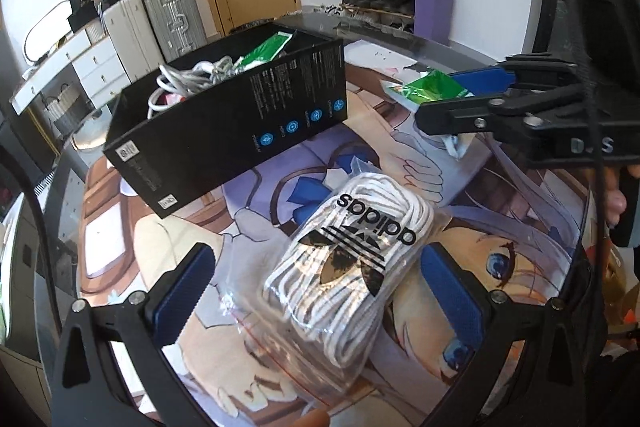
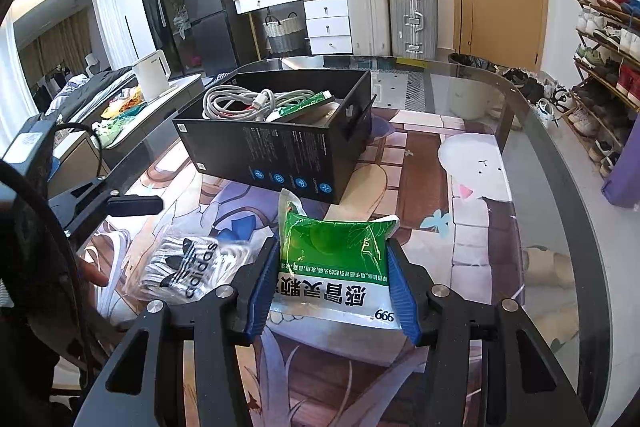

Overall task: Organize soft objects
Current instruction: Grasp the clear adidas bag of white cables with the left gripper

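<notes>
A clear Adidas bag of white laces [image 1: 348, 267] lies on the printed table mat, between the wide-open fingers of my left gripper [image 1: 320, 291]; the pads do not touch it. It also shows in the right wrist view [image 2: 188, 267]. My right gripper [image 2: 334, 275] is shut on a green and white sachet [image 2: 336, 263], held above the mat; the sachet also shows in the left wrist view [image 1: 428, 87]. A black open box [image 2: 288, 151] stands beyond, holding grey cables [image 2: 236, 99] and another green sachet [image 2: 308, 103].
The glass table's curved edge [image 2: 560, 163] runs along the right. Suitcases [image 2: 392, 15], a white drawer unit and a shoe rack [image 2: 608, 59] stand beyond the table. A white kettle [image 2: 152, 73] sits on a side counter at the left.
</notes>
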`<control>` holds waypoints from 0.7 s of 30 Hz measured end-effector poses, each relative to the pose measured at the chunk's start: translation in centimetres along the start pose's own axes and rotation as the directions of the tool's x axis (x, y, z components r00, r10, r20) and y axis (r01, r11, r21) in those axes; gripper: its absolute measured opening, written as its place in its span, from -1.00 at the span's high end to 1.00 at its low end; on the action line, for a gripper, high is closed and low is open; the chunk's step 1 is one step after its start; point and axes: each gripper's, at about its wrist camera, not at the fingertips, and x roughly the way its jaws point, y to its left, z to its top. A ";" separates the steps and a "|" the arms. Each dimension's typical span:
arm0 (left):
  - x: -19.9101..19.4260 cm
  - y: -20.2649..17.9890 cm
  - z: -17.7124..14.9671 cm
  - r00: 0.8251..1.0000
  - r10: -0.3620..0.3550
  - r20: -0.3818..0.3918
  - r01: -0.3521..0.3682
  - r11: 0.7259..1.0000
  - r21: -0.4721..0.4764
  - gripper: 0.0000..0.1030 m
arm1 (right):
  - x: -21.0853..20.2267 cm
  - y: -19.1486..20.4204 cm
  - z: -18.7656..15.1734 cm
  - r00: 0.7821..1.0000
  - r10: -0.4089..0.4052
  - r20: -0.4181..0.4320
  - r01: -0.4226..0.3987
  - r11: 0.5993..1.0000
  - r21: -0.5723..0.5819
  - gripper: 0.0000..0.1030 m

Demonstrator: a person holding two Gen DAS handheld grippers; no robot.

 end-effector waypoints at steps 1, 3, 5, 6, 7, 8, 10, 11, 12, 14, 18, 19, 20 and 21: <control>0.2 0.1 0.0 1.000 -0.004 -0.008 0.004 1.000 -0.006 -1.00 | 0.0 0.0 0.0 1.000 0.003 0.000 -0.003 1.000 -0.001 -0.01; 0.6 0.3 0.2 1.000 -0.015 -0.016 0.015 1.000 -0.020 -1.00 | 0.0 0.1 0.0 1.000 0.006 0.001 -0.006 1.000 -0.004 -0.01; 0.8 0.5 0.3 0.999 -0.034 -0.024 0.033 0.999 -0.036 -0.96 | -0.1 0.1 0.0 1.000 0.011 0.001 -0.011 1.000 -0.007 -0.01; 0.9 0.5 0.4 0.999 -0.039 -0.028 0.038 0.999 -0.038 -0.90 | -0.1 0.2 0.0 1.000 0.013 0.001 -0.013 1.000 -0.008 -0.01; 1.0 0.5 0.4 0.998 -0.045 -0.036 0.044 0.998 -0.038 -0.86 | -0.1 0.2 0.0 1.000 0.015 0.001 -0.015 1.000 -0.009 -0.01; 1.1 0.5 0.4 0.998 -0.049 -0.044 0.047 0.998 -0.035 -0.81 | -0.1 0.2 0.0 1.000 0.016 0.002 -0.016 1.000 -0.011 -0.01; 1.1 0.5 0.3 0.997 -0.064 -0.041 0.063 0.997 -0.038 -0.71 | 0.0 0.3 0.0 1.000 0.020 0.001 -0.020 1.000 -0.014 -0.01; 1.0 0.5 0.3 0.996 -0.075 -0.040 0.073 0.997 -0.038 -0.62 | 0.0 0.3 -0.1 1.000 0.022 0.002 -0.022 1.000 -0.015 -0.01; 1.0 0.5 0.3 0.996 -0.075 -0.039 0.074 0.997 -0.037 -0.56 | 0.0 0.3 -0.1 1.000 0.022 0.001 -0.022 1.000 -0.016 -0.01; 0.8 0.3 0.3 0.996 -0.083 -0.030 0.082 0.996 -0.032 -0.33 | 0.0 0.5 -0.1 1.000 0.024 0.000 -0.024 1.000 -0.019 -0.01; 0.6 -0.1 0.4 0.996 -0.090 -0.020 0.089 0.995 -0.035 -0.02 | -0.1 0.7 -0.1 1.000 0.028 0.002 -0.028 0.999 -0.027 -0.01; 0.6 0.1 0.4 0.996 -0.090 -0.018 0.090 0.995 -0.037 0.00 | -0.1 0.8 -0.1 1.000 0.029 0.002 -0.029 0.999 -0.028 -0.01; 0.5 0.1 0.4 0.996 -0.092 -0.017 0.092 0.995 -0.039 0.03 | -0.2 0.9 0.0 1.000 0.030 0.003 -0.030 0.999 -0.030 -0.01; 0.4 0.2 0.4 0.995 -0.095 -0.015 0.094 0.995 -0.044 0.05 | -0.2 0.9 0.0 1.000 0.030 0.004 -0.030 0.999 -0.031 -0.01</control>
